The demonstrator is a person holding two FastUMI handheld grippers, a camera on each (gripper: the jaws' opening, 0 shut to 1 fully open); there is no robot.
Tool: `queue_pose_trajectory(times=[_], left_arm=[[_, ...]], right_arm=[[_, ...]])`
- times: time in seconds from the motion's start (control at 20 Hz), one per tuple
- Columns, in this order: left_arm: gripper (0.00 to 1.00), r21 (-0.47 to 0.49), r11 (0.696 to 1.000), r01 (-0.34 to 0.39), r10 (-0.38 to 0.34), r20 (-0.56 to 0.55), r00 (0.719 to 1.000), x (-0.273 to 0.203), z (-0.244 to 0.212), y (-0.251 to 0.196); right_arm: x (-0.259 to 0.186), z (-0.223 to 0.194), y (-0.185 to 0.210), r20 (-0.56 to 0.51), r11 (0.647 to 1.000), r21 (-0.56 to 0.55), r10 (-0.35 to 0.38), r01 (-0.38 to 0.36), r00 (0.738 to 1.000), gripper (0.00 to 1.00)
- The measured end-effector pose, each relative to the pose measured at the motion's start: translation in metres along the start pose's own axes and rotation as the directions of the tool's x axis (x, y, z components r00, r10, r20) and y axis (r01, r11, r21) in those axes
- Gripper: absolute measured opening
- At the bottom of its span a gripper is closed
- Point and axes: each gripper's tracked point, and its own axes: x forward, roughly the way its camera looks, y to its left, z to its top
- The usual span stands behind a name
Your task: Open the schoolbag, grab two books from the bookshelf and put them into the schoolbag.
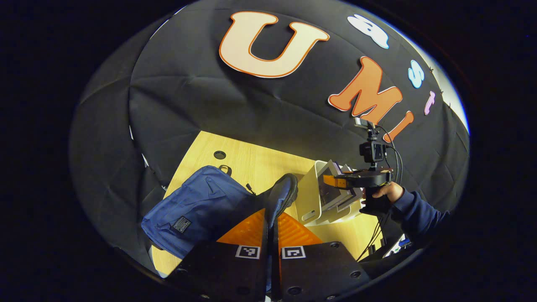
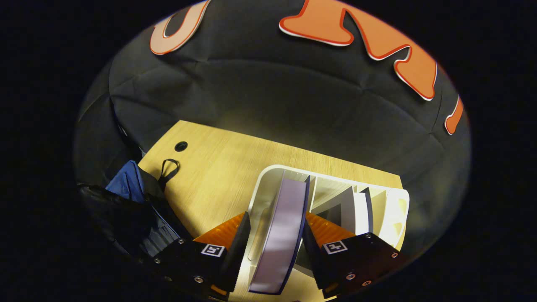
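The blue schoolbag lies on the wooden table in the left gripper view. My left gripper is shut on the bag's dark zippered flap and holds it raised. To the right stands the white bookshelf; a hand holds my right gripper at it. In the right gripper view, my right gripper is open and straddles an upright book with a pale spine in the bookshelf. A gap shows between the left finger and the book. The schoolbag is at far left.
More upright books fill the bookshelf's slots to the right. The bag's black hanging loop lies on the table beside a round cable hole. Black cloth walls close off the table's back and sides. Cables hang below the hand.
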Motion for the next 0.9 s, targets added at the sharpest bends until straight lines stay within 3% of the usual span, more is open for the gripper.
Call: queue_pose_trajectory(times=[0.2,0.4,0.65,0.9], left_arm=[[0.05,0.001,1.0,0.008,-0.008,-0.001,1.0,-0.001,0.0,0.0],[0.05,-0.006,1.0,0.009,-0.009,-0.012,1.0,0.0,-0.003,0.0],[0.05,0.004,1.0,0.006,-0.006,-0.018,1.0,0.002,-0.004,0.0],[0.05,0.019,1.0,0.006,-0.005,-0.026,1.0,0.004,-0.006,-0.005]], right_arm=[[0.024,-0.026,-0.001,-0.131,1.0,-0.021,-0.026,0.023,0.991,0.55],[0.027,-0.036,0.005,-0.206,0.999,0.04,0.018,-0.01,0.978,0.48],[0.021,-0.043,0.002,-0.236,0.989,0.134,0.091,-0.061,0.968,0.43],[-0.016,-0.037,-0.001,-0.193,0.985,0.118,0.148,-0.127,0.97,0.41]])
